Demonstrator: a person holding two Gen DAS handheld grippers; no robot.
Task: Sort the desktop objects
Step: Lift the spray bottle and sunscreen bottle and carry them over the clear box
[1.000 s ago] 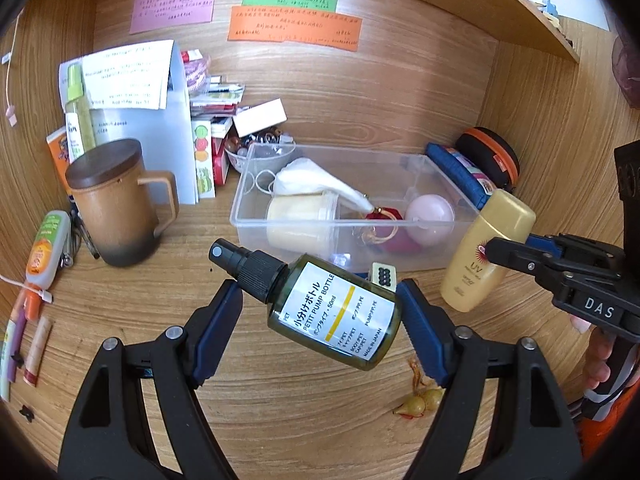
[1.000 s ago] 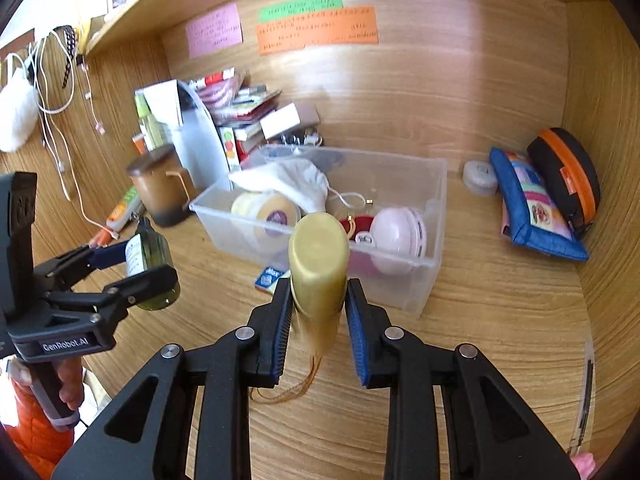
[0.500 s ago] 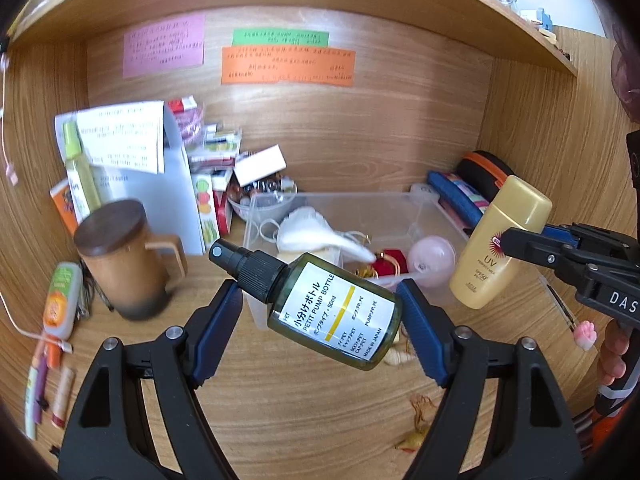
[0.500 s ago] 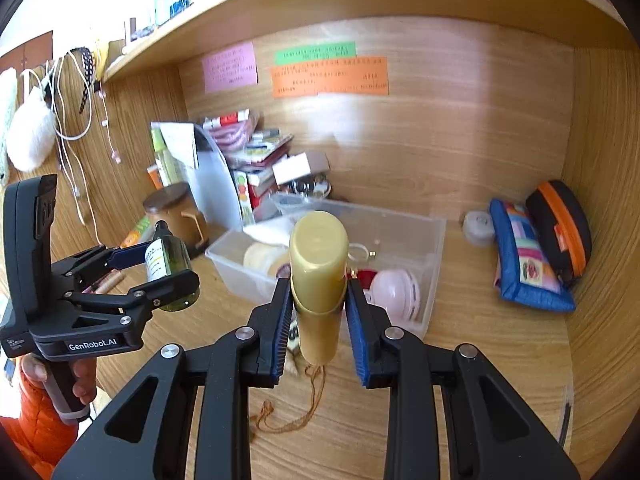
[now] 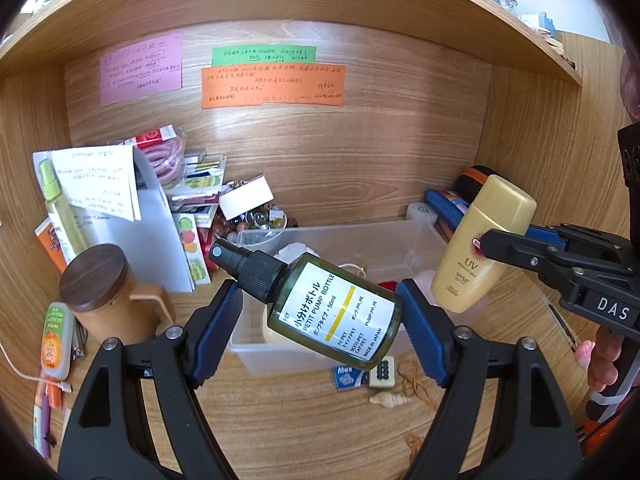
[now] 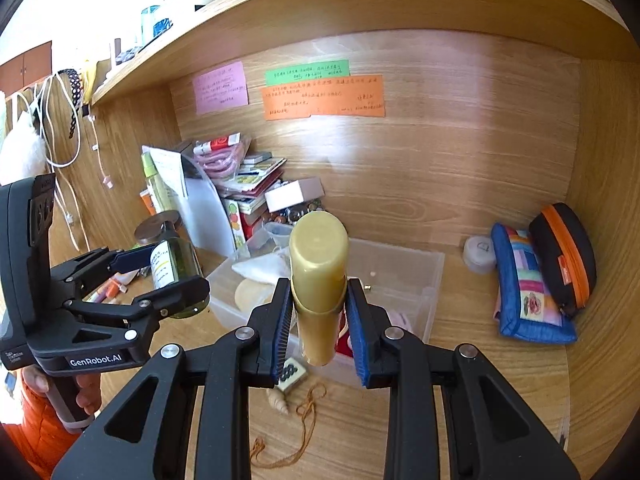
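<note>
My left gripper [image 5: 320,312] is shut on a green pump spray bottle [image 5: 332,312] with a black nozzle and white label, held tilted above the desk; it also shows in the right wrist view [image 6: 176,268]. My right gripper [image 6: 318,312] is shut on a gold UV sunscreen bottle [image 6: 318,276], held upright in the air; it also shows at the right of the left wrist view [image 5: 480,248]. Below both stands a clear plastic bin [image 6: 424,280] holding a white cloth, a round jar and a pink ball.
A brown lidded mug [image 5: 100,296] stands at left beside a white file stand [image 5: 152,248] and a book pile. A blue pouch [image 6: 528,284] and a black-orange case [image 6: 564,256] lie at right. A domino tile [image 5: 382,372], shell and brown cord lie in front of the bin.
Both grippers have risen and drawn back from the desk with their bottles still held; the bin and desk objects now sit lower and farther away in both views.
</note>
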